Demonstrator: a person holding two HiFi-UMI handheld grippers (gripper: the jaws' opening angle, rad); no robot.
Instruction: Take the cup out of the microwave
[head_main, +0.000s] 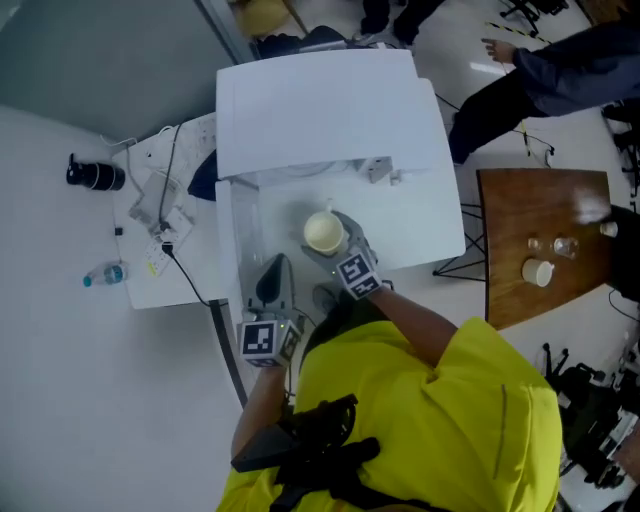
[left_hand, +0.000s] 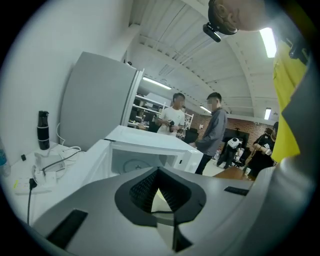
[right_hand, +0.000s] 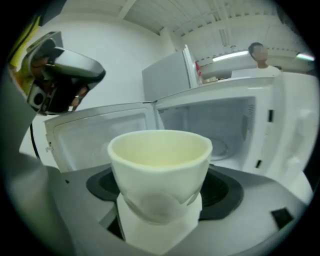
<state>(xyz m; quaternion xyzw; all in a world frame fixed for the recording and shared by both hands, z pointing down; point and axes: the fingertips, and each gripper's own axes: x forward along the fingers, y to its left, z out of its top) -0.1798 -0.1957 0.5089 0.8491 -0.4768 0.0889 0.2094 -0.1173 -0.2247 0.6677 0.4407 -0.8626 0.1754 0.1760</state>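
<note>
Firmly, right gripper (head_main: 331, 240) jaws are clamping the cream cup (right_hand: 160, 165) low on its sides. Cup is sitting upright at frame centre, outside the white microwave (head_main: 320, 110), in front of its cavity, door (right_hand: 100, 135) standing open at left. Left gripper (left_hand: 159, 172) jaws are meeting at the tips, carrying nothing, pointing at the microwave.

Cup (right_hand: 159, 165) between right tongs (head_main: 330, 245), seemingly just outside open microwave (head_main: 320, 110).

The microwave (head_main: 320, 100) mouth stands open toward the person. Its door (head_main: 245, 240) juts out at its left, walling that side. Right of the mouth lies bare tabletop (head_main: 430, 225).
</note>
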